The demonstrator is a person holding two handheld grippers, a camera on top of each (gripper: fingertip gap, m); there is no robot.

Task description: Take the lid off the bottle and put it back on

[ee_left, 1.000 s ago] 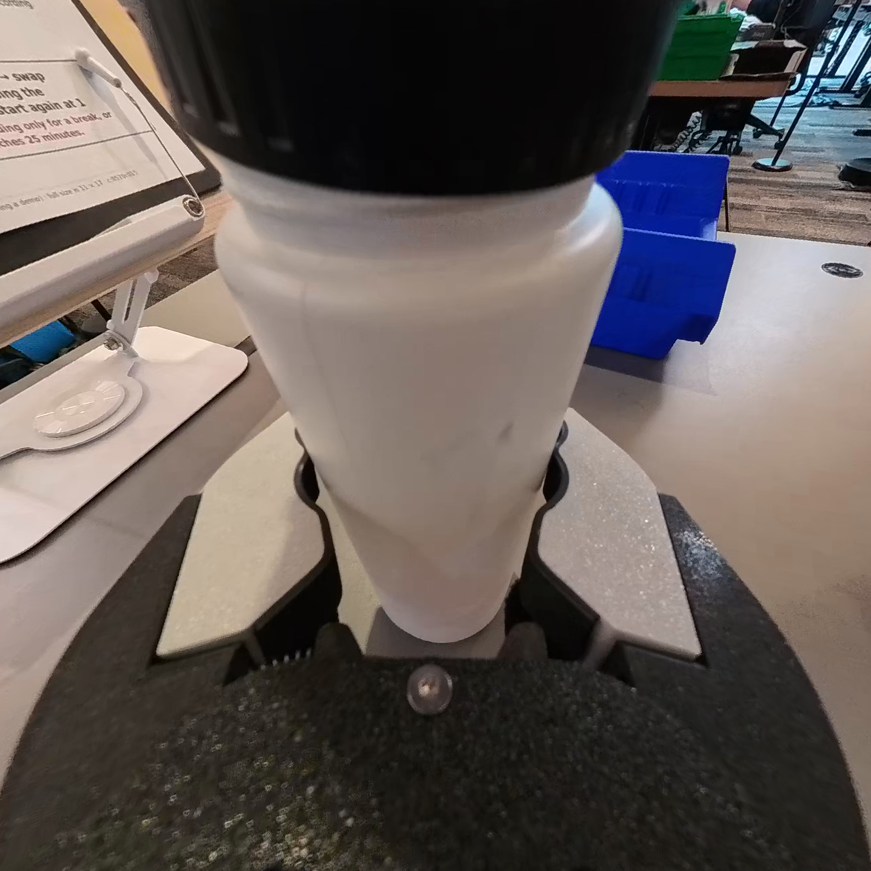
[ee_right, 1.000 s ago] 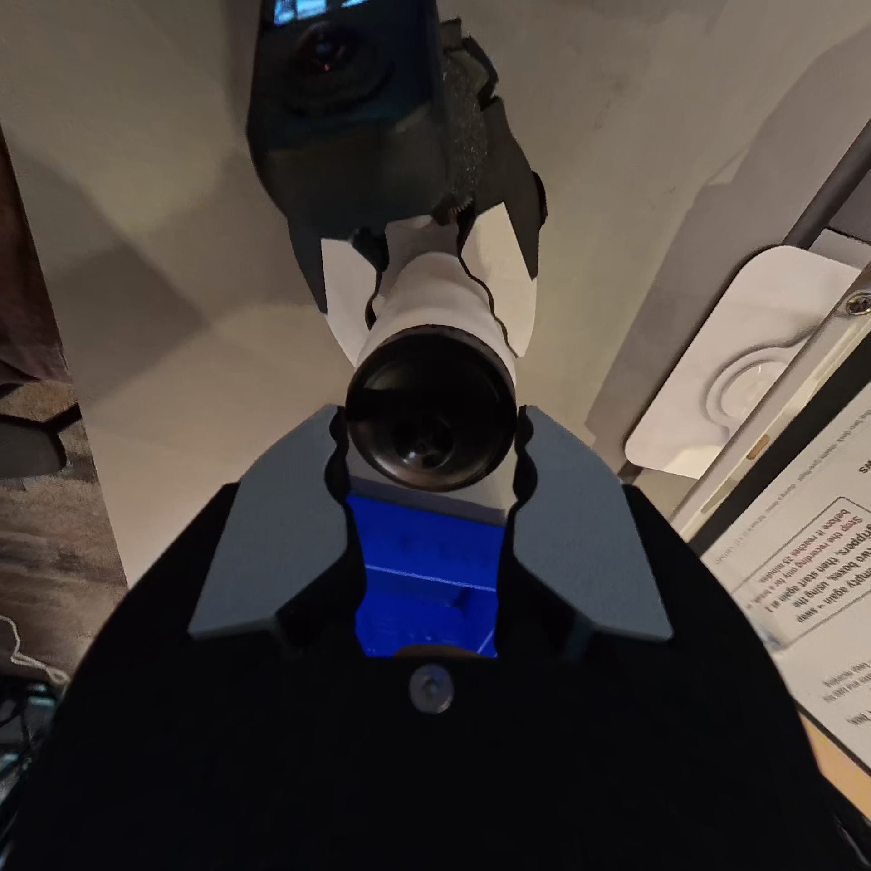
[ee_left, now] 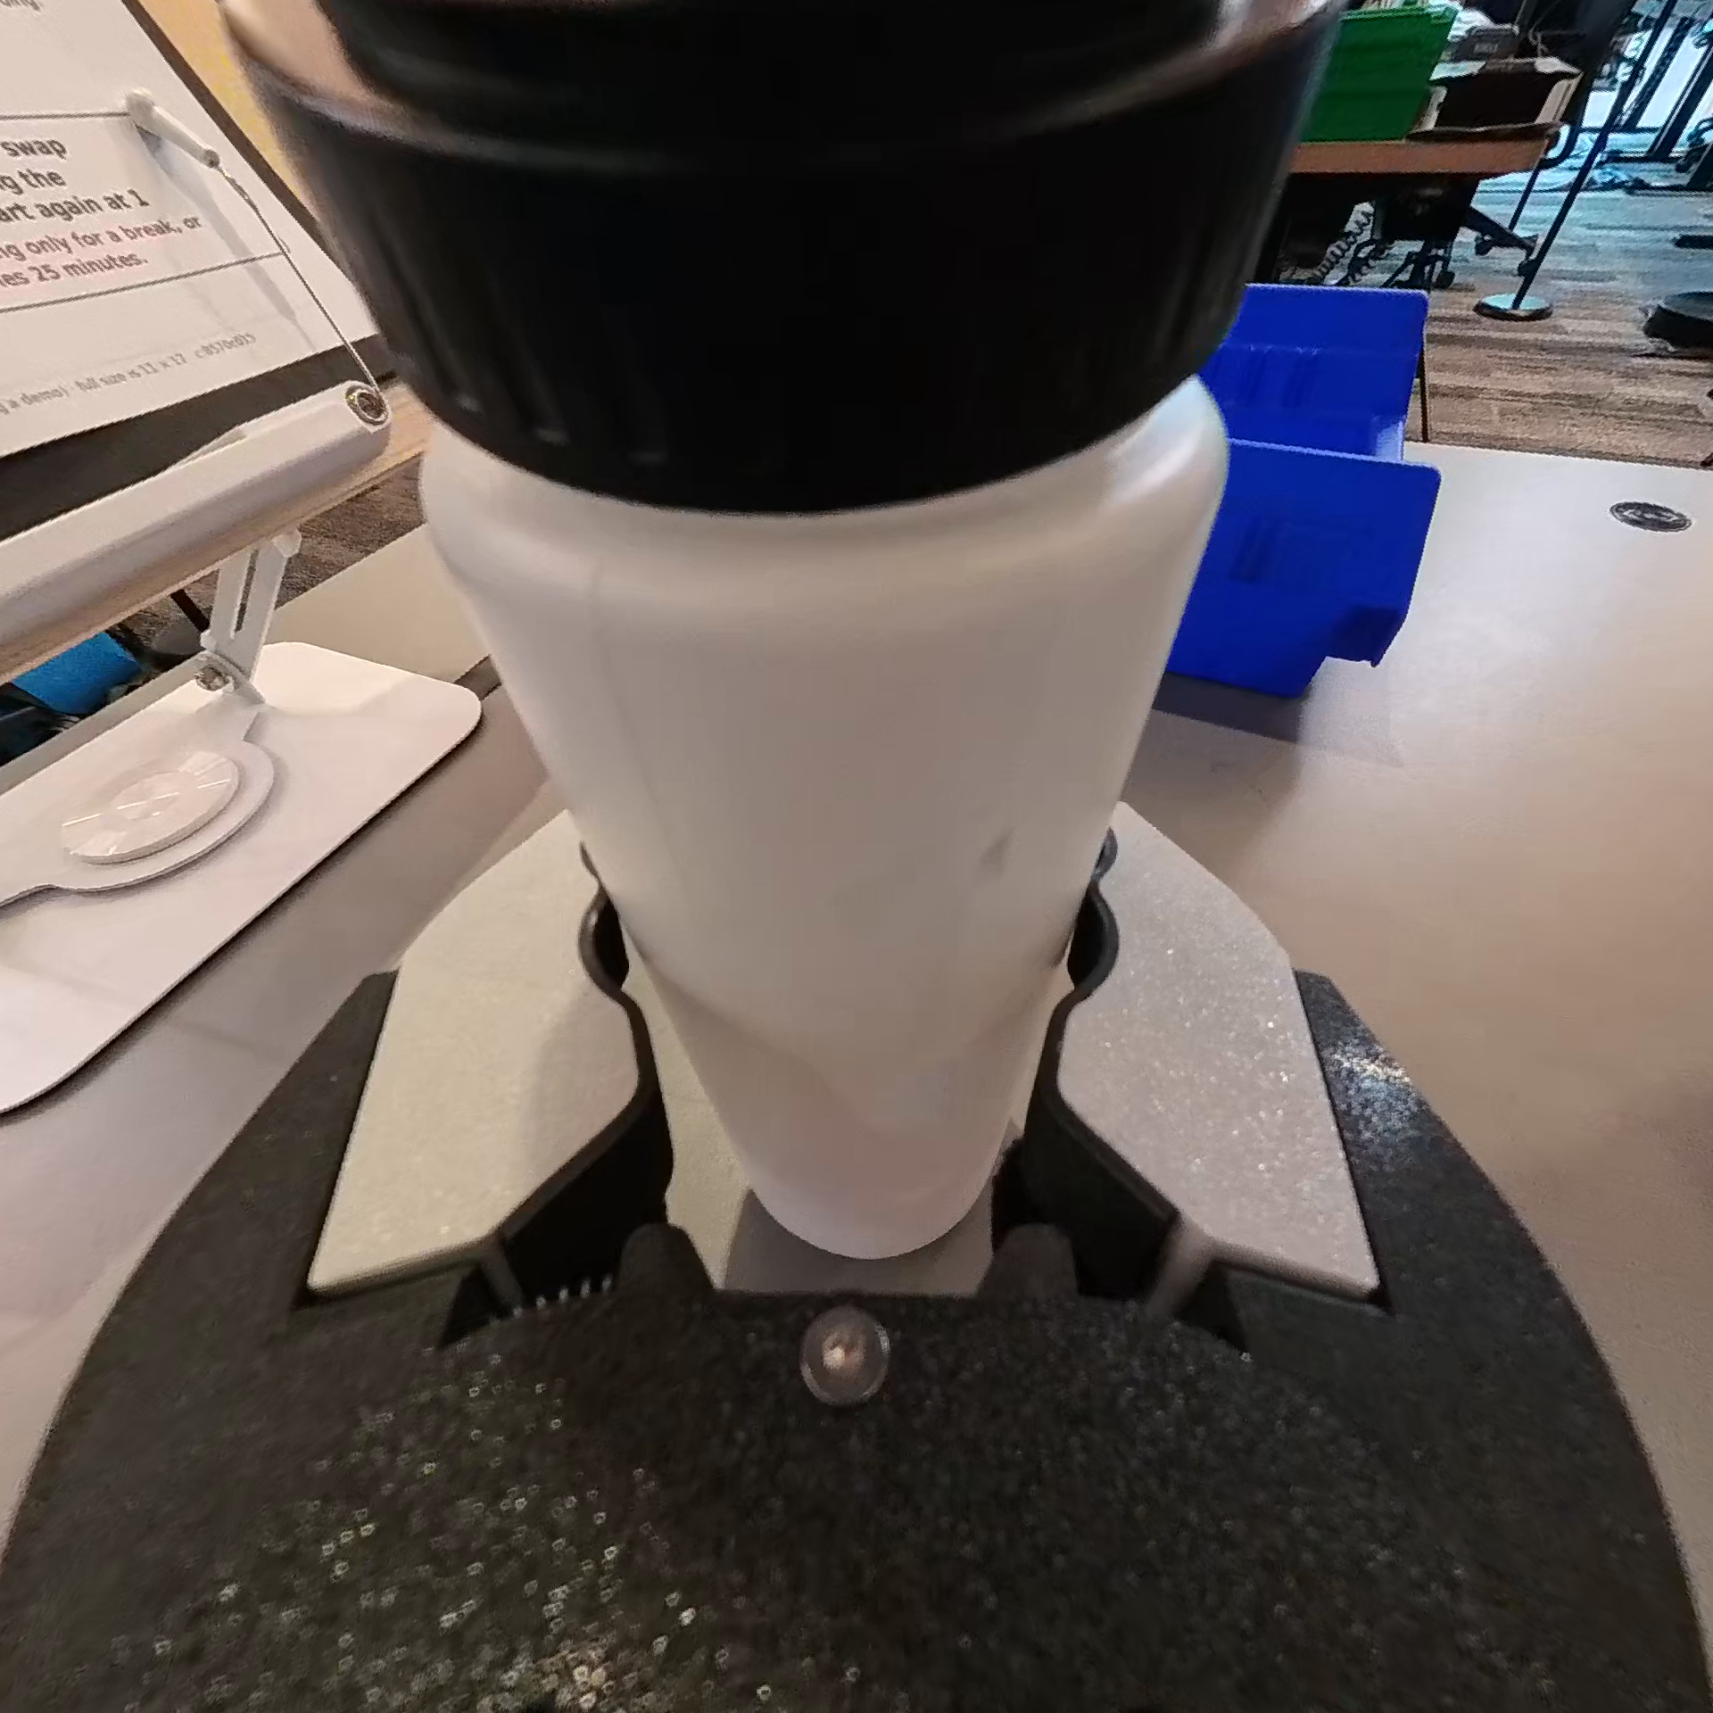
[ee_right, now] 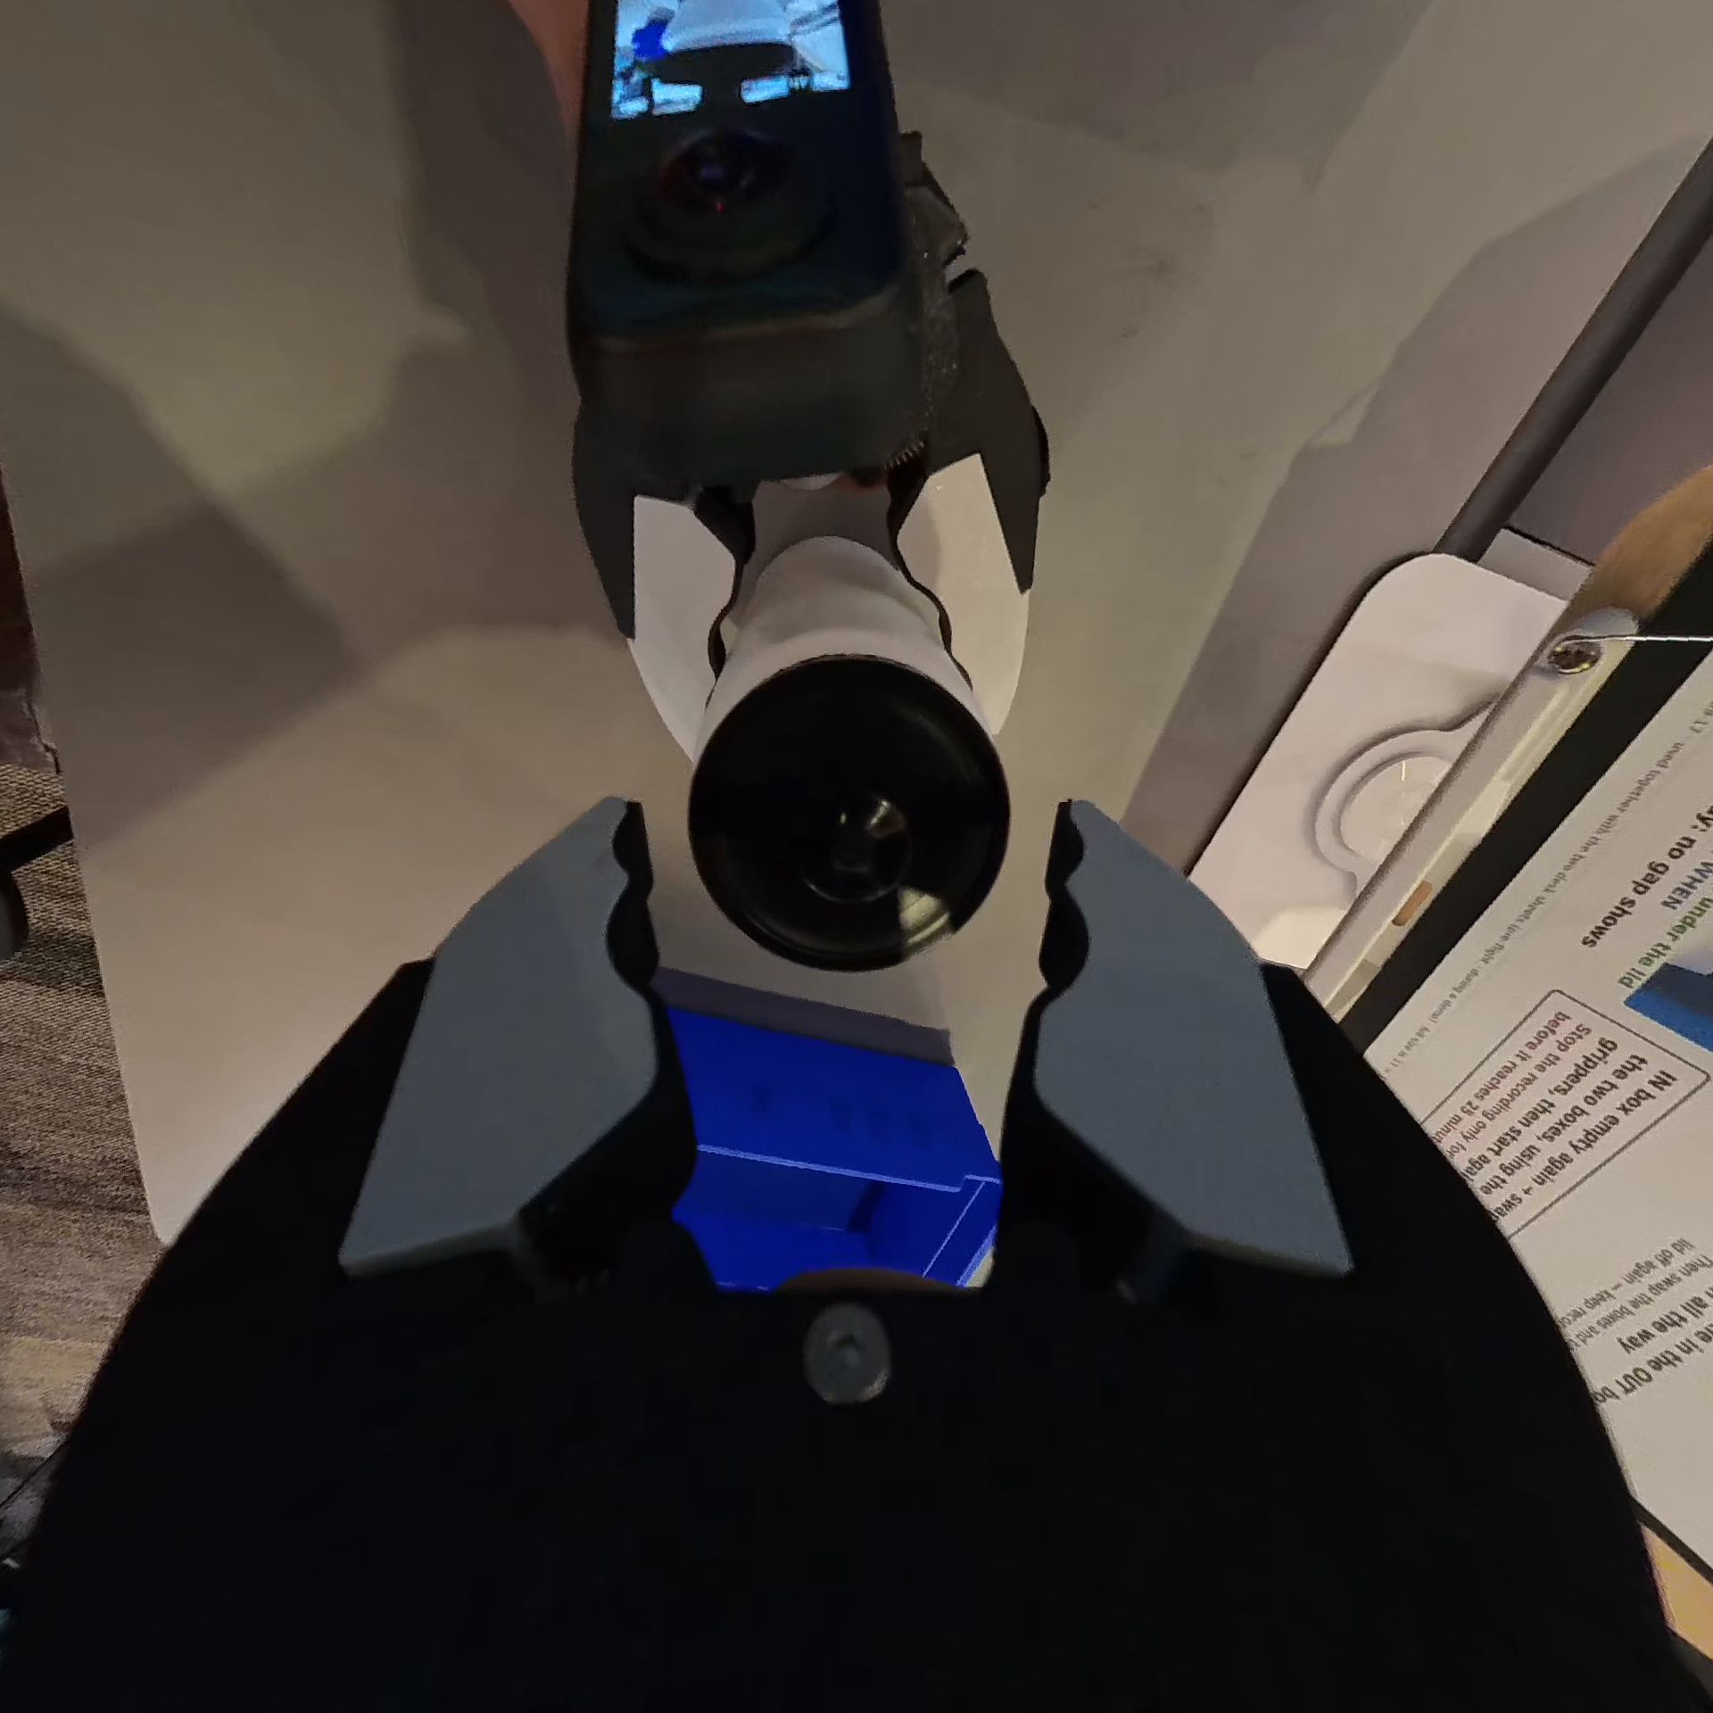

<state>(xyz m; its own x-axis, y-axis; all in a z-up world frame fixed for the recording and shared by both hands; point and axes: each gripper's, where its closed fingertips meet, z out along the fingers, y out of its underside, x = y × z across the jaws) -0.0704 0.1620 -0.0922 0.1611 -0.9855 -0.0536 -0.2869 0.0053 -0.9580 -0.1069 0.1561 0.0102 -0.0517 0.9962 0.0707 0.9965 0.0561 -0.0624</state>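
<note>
Bottle [ee_left: 825, 788], white with its black lid [ee_left: 797, 232] on, sits clamped by the base between the left gripper [ee_left: 848, 927]'s pads above the grey table [ee_left: 1437, 834]. A second ago the right gripper [ee_right: 848, 881] pinched that lid; now its fingers stand spread, clear of it on both sides. It faces the lid end-on. The bottle's long axis runs straight out along the left fingers, lid toward the right gripper.

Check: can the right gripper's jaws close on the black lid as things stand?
Probably yes: the right gripper is open, a gap each side of the black lid, nothing between. The left gripper grips the white bottle.
</note>
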